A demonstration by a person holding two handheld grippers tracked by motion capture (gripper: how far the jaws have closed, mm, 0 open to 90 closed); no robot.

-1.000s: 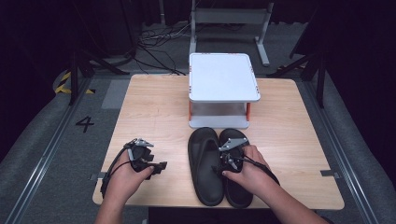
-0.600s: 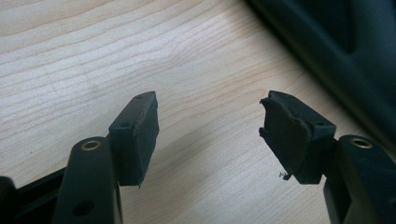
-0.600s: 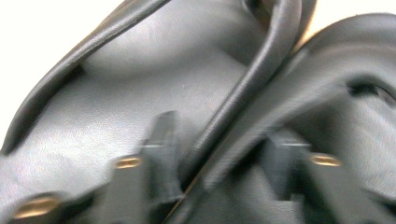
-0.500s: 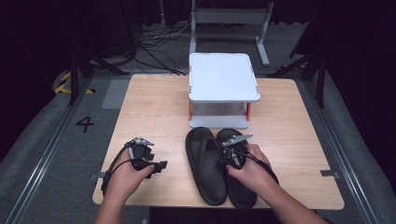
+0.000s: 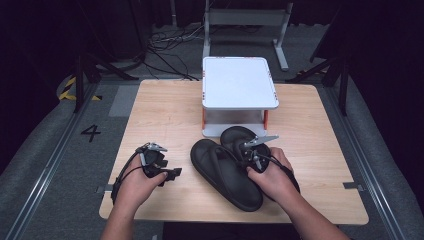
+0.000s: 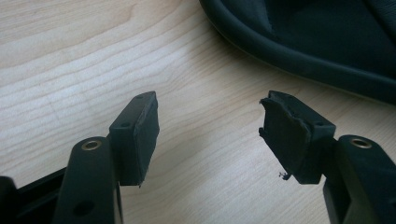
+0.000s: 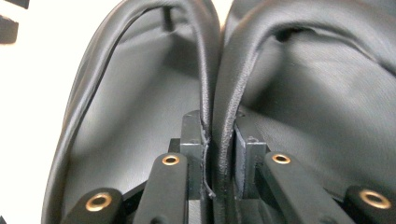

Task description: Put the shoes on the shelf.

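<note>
We've got the right gripper (image 5: 248,150) with its jaws clamped on the inner straps of both black flip-flops (image 5: 227,172) at once; they've just been closing, and the right gripper view has the two straps (image 7: 212,116) pinched together between the pads. The pair sits right at those jaws, toes pointing toward the white two-tier rack (image 5: 240,82) beyond them. The left gripper (image 5: 172,173) rests on the wooden surface (image 5: 165,110), jaws spread with nothing between them, and the nearer flip-flop's edge (image 6: 299,51) lies just past its tips. Looks like the pickup step to us. Next we'd lift both together, keeping the squeeze firm so neither strap slips.
</note>
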